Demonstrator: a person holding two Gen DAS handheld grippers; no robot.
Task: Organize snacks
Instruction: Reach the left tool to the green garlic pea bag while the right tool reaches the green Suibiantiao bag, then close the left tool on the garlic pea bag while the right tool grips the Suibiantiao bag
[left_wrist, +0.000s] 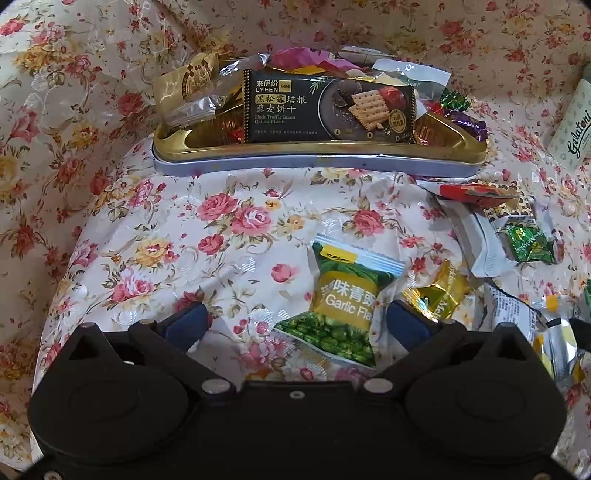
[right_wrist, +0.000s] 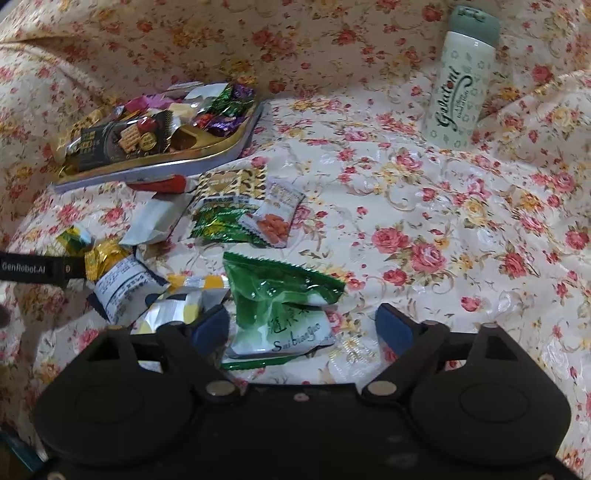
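- The pea packet (left_wrist: 341, 306) lies flat on the cloth, nearer than the tray (left_wrist: 314, 147), between the wide-open fingers of the left claw (left_wrist: 295, 321), which holds nothing
- Close on its middle, then lift it to the tray
- The right claw (right_wrist: 303, 328), also open and empty, straddles the green packet (right_wrist: 280, 306), right of the tray

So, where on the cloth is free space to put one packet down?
Free: the cloth between the bottle and the green packet, and the strip between the tray and the pea packet. Crowded: the loose snack pile beside the tray.
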